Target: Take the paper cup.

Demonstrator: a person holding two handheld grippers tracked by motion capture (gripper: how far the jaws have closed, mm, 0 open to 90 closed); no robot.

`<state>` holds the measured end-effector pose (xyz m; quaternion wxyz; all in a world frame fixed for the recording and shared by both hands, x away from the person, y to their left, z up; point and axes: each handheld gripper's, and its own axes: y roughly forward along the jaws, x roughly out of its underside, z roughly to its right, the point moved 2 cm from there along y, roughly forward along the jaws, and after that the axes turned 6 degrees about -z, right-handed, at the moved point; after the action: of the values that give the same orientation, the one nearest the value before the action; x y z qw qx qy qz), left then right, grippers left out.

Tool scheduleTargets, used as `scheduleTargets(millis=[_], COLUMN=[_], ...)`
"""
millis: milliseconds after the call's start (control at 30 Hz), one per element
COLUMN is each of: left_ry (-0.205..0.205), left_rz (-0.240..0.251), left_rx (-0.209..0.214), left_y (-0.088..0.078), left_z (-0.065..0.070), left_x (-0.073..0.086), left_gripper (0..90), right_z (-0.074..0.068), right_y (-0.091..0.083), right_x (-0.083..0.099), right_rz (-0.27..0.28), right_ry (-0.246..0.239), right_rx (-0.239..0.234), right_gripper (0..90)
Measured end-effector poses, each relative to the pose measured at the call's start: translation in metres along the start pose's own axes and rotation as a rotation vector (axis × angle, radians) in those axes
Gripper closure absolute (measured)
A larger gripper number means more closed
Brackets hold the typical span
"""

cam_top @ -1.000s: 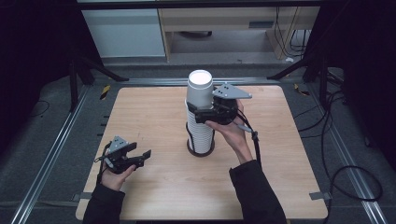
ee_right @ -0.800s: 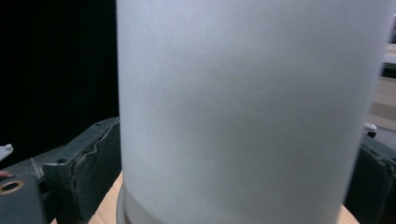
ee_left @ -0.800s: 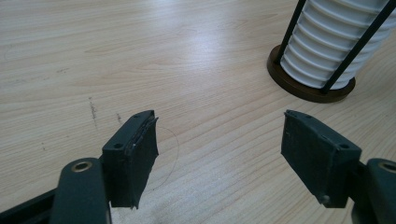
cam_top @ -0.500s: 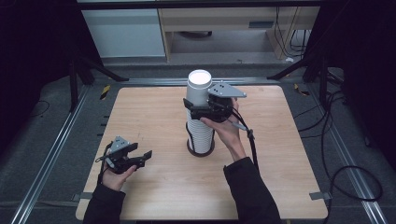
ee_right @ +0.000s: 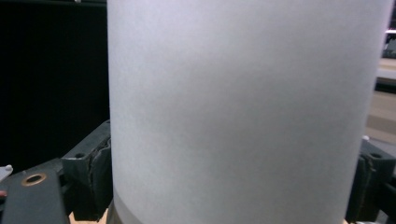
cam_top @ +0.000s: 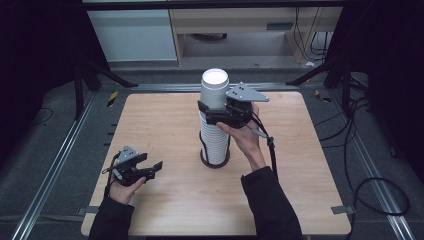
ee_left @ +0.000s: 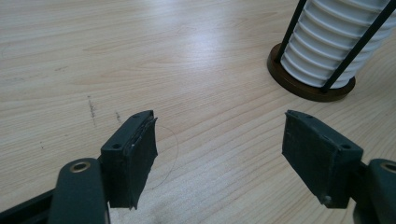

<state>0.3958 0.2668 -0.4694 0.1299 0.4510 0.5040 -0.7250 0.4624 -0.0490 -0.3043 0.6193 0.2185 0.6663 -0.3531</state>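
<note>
A tall stack of white paper cups [cam_top: 214, 142] stands in a black wire holder on a round dark base [cam_top: 215, 161] mid-table. My right gripper [cam_top: 214, 113] is shut on the top cup [cam_top: 215, 85], whose wall [ee_right: 233, 112] spans the gap between both pads in the right gripper view. My left gripper [cam_top: 152, 169] rests low near the table's front left. Its jaws [ee_left: 219, 154] stand apart over bare wood with nothing between them, and they have just opened a little. The stack [ee_left: 336, 42] and its base [ee_left: 303, 86] lie ahead of them to the right.
The wooden table [cam_top: 300, 165] sits inside a metal frame rail [cam_top: 55, 165]. Cables [cam_top: 370, 195] trail on the dark floor at the right. A white cabinet [cam_top: 135, 35] and a shelf stand behind the table.
My right gripper has shifted slightly up and to the left with the top cup. The left hand has stayed where it was.
</note>
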Motion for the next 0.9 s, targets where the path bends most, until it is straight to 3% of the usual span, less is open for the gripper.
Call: scheduleTargets(millis=[900], left_ry=[0.003], left_rz=[-0.008], left_rx=[0.004], left_y=[0.000], left_z=[0.000], left_x=[0.000], left_gripper=[24.7], right_z=[0.003], right_y=[-0.034], right_x=[-0.051], right_rz=[0.114], right_ry=[-0.051], right_rx=[0.011], right_gripper=[12.8])
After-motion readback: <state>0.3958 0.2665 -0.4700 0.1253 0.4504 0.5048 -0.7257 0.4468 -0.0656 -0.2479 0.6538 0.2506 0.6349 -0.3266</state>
